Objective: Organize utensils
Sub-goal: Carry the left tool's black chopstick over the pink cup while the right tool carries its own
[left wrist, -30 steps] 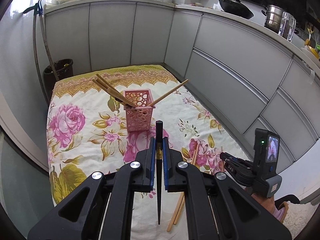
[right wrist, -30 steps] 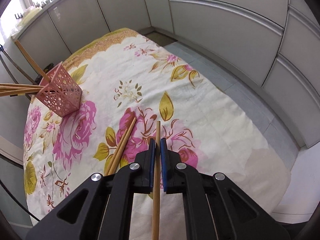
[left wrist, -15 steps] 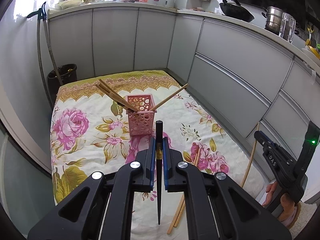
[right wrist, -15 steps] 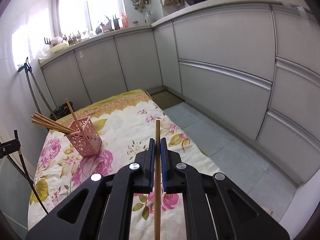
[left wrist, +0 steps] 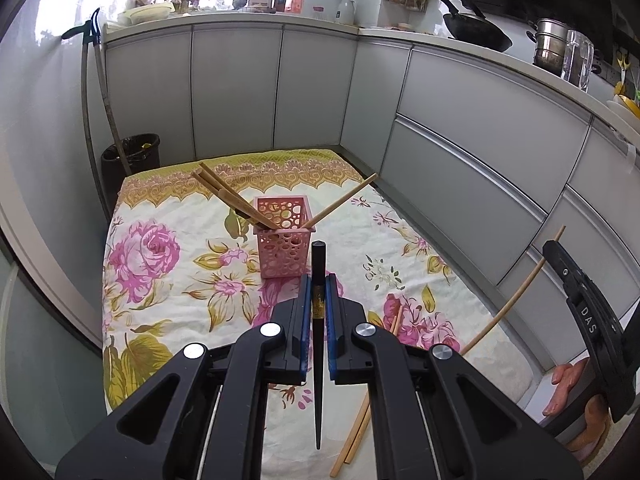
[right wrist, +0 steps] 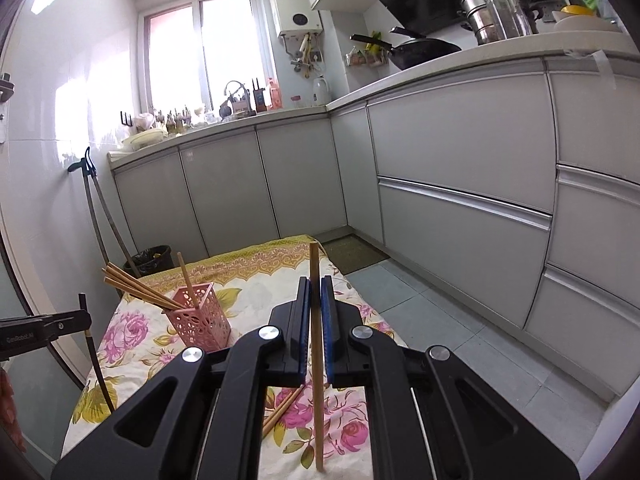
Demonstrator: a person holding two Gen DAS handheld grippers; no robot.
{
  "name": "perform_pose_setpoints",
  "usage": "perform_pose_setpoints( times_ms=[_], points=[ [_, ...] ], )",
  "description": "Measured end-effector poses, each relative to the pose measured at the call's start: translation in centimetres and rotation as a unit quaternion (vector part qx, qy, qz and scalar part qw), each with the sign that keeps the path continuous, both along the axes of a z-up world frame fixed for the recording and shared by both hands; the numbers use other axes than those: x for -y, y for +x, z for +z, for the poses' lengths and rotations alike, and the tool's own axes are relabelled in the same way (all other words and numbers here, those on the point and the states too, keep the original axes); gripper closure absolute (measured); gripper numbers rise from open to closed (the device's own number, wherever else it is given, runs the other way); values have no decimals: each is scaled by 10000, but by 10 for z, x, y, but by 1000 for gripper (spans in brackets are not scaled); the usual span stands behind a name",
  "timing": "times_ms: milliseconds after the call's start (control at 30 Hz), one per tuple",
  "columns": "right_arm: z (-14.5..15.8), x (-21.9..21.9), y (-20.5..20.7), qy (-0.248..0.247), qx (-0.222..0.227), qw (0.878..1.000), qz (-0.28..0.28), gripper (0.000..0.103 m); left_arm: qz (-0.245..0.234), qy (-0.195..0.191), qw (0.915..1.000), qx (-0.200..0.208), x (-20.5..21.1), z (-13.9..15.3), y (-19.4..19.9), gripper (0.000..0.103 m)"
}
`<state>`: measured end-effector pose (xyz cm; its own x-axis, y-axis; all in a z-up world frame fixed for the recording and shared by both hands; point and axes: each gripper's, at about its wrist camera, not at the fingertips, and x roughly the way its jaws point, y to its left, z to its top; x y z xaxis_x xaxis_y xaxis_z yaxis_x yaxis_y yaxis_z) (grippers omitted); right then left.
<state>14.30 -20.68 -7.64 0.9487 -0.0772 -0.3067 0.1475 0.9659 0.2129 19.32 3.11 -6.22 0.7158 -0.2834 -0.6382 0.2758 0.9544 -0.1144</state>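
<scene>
My right gripper, clenched on a bamboo chopstick, has lifted it off the cloth, ready for the basket; my left gripper holds a black chopstick.

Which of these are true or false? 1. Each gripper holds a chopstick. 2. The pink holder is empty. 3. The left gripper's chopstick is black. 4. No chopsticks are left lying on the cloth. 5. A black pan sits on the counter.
1. True: the left gripper and right gripper are each shut on one.
2. False: the pink holder already has several wooden chopsticks leaning in it.
3. True: it grips a black chopstick; the right grips a wooden chopstick.
4. False: a loose pair lies on the floral cloth.
5. True: the black pan.
</scene>
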Motion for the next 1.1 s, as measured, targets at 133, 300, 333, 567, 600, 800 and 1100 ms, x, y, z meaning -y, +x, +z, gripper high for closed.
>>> perform_pose_setpoints(
  times_ms=[133,300,333,567,600,800,1100],
  points=[
    [4,7,-5,89,61,9999,10,97,61,35,9999,80,5,1,0,97],
    [4,17,-9,218,83,9997,7,97,135,39,9997,199,12,7,-2,97],
    [3,17,-10,229,87,9997,5,97,144,40,9996,229,14,9,-3,97],
    [6,26,-15,374,90,9992,72,97,208,135,9984,505,28,24,-8,97],
    [6,28,-16,387,94,9992,83,97,219,152,9982,543,31,26,-9,97],
    [10,36,-22,437,129,9989,113,97,337,120,9949,938,41,48,-16,97],
    [8,51,-22,644,91,9979,79,97,438,-372,9910,1209,30,109,11,97]
  ],
)
